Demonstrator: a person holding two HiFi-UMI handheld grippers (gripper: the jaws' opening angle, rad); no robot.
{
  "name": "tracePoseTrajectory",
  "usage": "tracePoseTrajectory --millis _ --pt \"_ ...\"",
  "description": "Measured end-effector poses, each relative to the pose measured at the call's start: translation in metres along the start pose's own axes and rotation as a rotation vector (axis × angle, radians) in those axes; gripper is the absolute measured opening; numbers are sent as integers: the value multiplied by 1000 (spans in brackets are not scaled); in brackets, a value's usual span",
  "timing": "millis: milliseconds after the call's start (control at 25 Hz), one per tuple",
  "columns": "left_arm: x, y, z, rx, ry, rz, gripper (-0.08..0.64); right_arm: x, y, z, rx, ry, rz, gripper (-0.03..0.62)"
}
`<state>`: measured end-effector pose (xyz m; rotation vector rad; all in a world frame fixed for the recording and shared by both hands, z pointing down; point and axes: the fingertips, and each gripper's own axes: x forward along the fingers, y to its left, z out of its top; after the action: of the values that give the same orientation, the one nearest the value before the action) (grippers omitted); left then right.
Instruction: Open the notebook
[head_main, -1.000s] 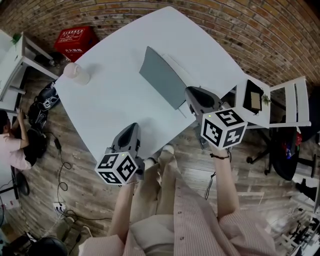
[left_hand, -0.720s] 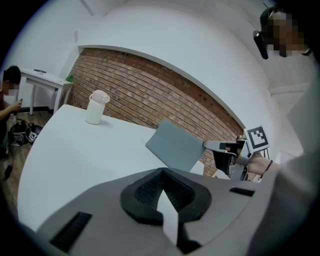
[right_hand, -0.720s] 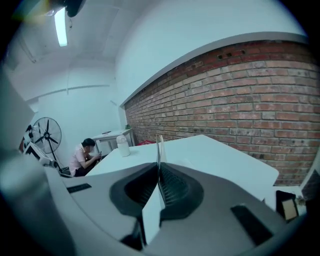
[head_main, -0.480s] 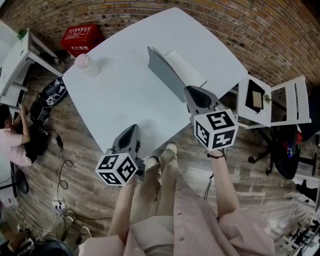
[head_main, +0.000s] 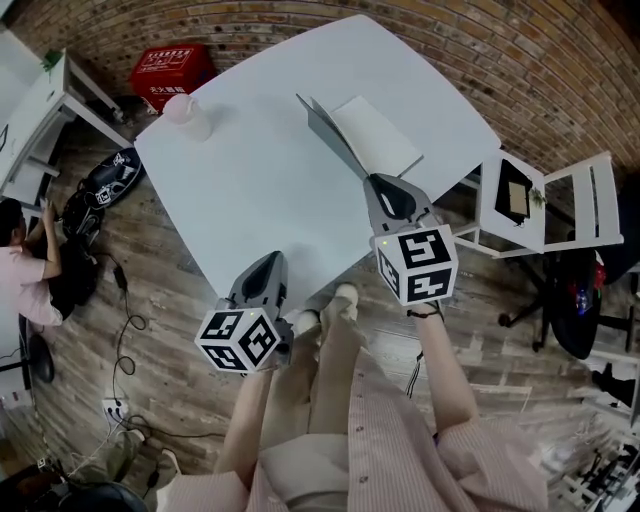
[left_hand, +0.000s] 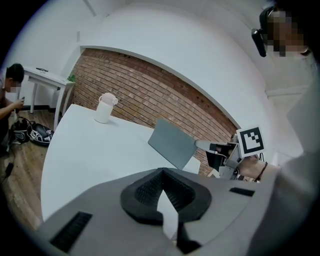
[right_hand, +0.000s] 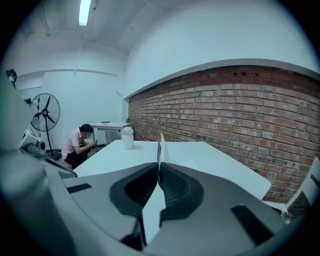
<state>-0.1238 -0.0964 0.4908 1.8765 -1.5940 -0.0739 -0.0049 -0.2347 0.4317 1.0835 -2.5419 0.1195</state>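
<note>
The notebook lies on the white table with its grey cover raised almost upright over a white page. My right gripper is shut on the cover's near corner. In the right gripper view the cover's edge stands thin between the pads of that gripper. The left gripper view shows the cover as a tilted grey sheet, with the right gripper at its corner. My left gripper hovers at the table's near edge, its jaws shut on nothing.
A white jar stands at the table's far left corner. A red crate sits on the floor behind it. A white chair stands right of the table. A person crouches at the far left by a bag.
The grey cover has swung up from a wide slanted face to a near-upright sliver, baring the white page. My right gripper rolled and moved with it; the left gripper drifted slightly.
</note>
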Motion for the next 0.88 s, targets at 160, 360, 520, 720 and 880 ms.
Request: tracePoseTrajectory --millis 160,360,520,720,880 --pt "-4 4 0 -6 -9 15 -8 -1 12 -5 -35 1 3 21" --pt "-3 13 7 -24 -27 46 -8 0 29 -10 -105 5 1 21" --pt "0 14 2 -52 -28 70 -8 3 42 -14 -160 0 15 21" --pt "4 11 -4 -64 -24 87 -8 5 54 -23 -194 -3 44 21" --pt "4 13 -7 -71 -27 108 -8 6 63 -33 -228 18 42 21"
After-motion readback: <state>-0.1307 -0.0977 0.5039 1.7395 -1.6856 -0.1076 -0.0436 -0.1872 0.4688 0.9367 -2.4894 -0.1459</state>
